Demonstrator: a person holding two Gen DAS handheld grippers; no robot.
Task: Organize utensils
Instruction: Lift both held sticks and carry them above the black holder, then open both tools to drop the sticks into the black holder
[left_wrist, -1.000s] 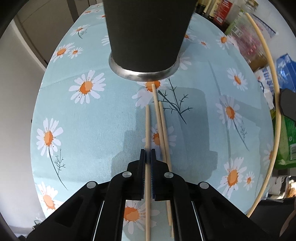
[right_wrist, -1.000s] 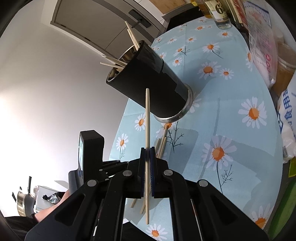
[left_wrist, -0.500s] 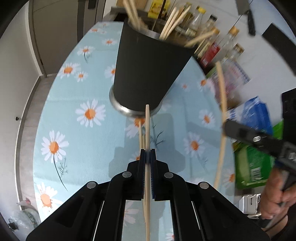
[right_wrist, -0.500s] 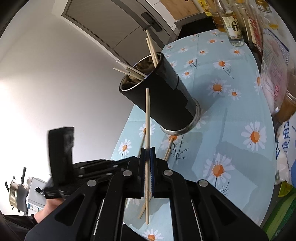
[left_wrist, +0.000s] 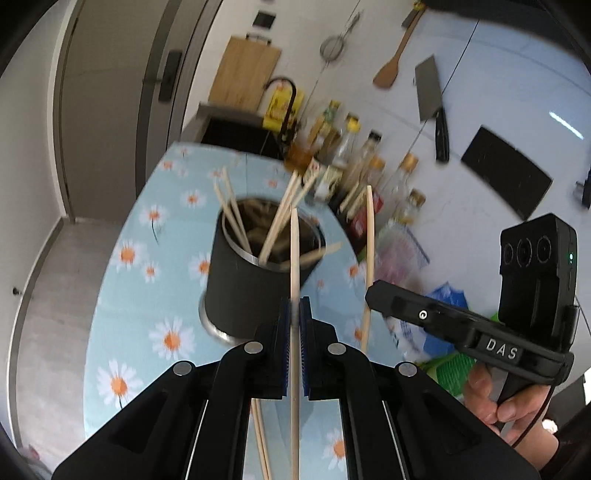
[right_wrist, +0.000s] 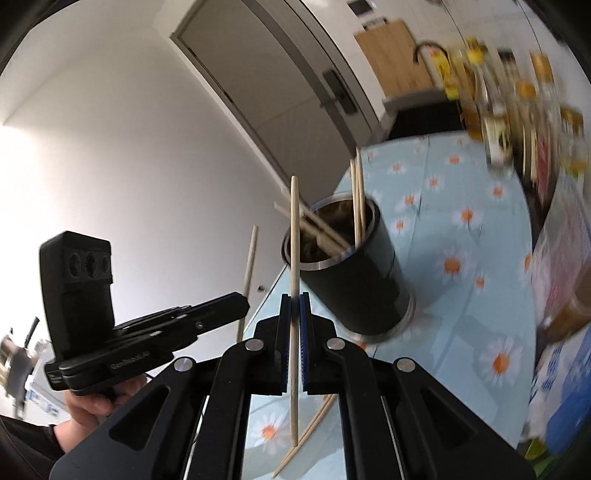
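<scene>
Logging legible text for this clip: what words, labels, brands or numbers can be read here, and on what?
"DAS": raised letters on the black body of the right claw, seen in the left wrist view.
Embossed strip on the left claw: too blurred to read.
Bottle labels and packets along the table's far side: too blurred to read.

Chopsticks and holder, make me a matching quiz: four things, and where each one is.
1. left gripper
2. right gripper
3. black holder
4. loose chopsticks

A. standing on the daisy tablecloth, chopsticks inside
B. lying flat on the tablecloth
C. shut on one chopstick, seen in the left wrist view
D. shut on one chopstick, seen in the right wrist view

Pairs: 1-C, 2-D, 3-A, 4-B
</scene>
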